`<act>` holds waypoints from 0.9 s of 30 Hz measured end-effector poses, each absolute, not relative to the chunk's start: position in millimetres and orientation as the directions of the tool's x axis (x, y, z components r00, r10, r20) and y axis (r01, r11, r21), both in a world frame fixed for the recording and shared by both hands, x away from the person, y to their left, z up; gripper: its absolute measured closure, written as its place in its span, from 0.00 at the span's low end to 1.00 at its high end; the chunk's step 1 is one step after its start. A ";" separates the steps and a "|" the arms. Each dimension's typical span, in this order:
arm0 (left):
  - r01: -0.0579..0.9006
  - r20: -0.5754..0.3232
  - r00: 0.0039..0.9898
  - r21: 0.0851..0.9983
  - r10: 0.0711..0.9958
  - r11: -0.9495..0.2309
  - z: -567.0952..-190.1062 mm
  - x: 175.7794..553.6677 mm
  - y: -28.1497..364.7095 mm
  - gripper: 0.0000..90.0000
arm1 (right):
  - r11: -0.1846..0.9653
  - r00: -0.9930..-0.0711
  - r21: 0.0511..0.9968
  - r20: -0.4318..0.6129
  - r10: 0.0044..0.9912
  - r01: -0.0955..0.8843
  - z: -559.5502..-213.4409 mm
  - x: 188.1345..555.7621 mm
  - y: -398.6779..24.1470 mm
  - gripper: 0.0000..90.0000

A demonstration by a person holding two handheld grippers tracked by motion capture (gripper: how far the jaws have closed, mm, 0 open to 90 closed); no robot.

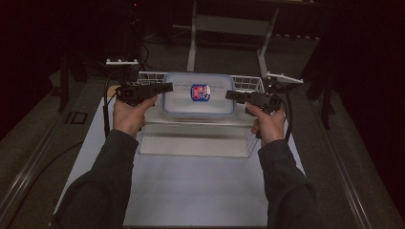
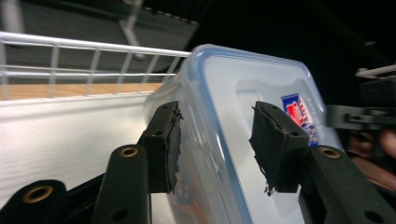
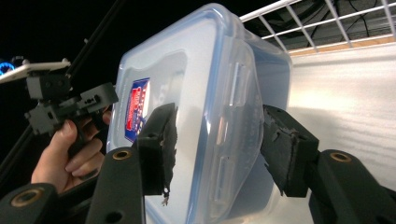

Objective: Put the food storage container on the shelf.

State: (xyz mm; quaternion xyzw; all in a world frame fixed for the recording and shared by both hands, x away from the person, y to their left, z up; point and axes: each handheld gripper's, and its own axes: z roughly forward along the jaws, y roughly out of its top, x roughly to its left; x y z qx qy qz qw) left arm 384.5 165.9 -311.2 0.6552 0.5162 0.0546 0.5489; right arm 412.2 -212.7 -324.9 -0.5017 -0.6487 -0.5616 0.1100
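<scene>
A clear plastic container [image 1: 198, 93] with a blue-rimmed lid and a red and blue label hangs over the white wire basket [image 1: 143, 76]. My left gripper [image 1: 168, 87] grips its left end and my right gripper [image 1: 229, 95] its right end. In the left gripper view the container's edge [image 2: 243, 93] runs between the jaws of the left gripper [image 2: 219, 140], one pad on the lid and one on the body. The right gripper [image 3: 217, 140] clamps the container [image 3: 205, 93] the same way, over a side latch. Beyond it a hand holds the left gripper [image 3: 70, 105].
The basket stands at the far half of a white table [image 1: 191, 191], its wire rim [image 2: 70, 46] behind the container. A metal frame [image 1: 229, 24] rises behind the table. Dark floor and rails run along both sides.
</scene>
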 end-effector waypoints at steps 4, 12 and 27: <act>0.607 -0.470 0.444 0.784 0.763 0.130 -318.6 392.0 160.7 0.61 | -0.156 -0.440 0.628 0.679 0.588 0.762 -329.9 418.0 -209.6 0.46; 0.563 -0.420 0.465 0.820 0.780 0.106 -320.1 389.8 157.4 0.58 | -0.154 -0.467 0.672 0.642 0.609 0.724 -329.9 420.4 -208.1 0.47; 0.459 -0.290 0.511 0.888 0.809 0.029 -304.3 362.8 167.9 0.55 | 0.170 -0.671 0.880 0.201 0.713 0.444 -295.9 380.3 -216.8 0.56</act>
